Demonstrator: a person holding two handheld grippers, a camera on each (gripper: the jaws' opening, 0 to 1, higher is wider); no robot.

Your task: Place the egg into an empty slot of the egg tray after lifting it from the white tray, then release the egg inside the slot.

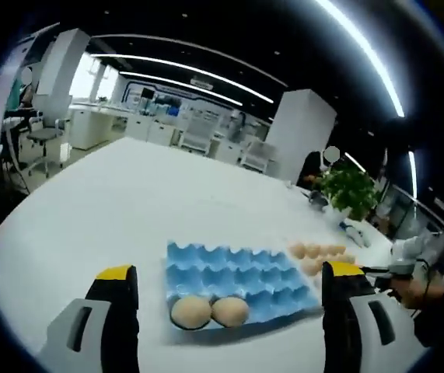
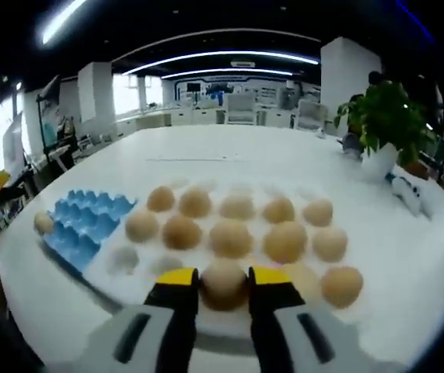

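Right gripper jaws clamp an egg on the white tray, among other eggs. Left gripper jaws wide apart, over the blue egg tray holding two eggs.

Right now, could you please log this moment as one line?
phase: grasping | right gripper: shut on egg in white tray | left gripper: open | egg tray: two eggs
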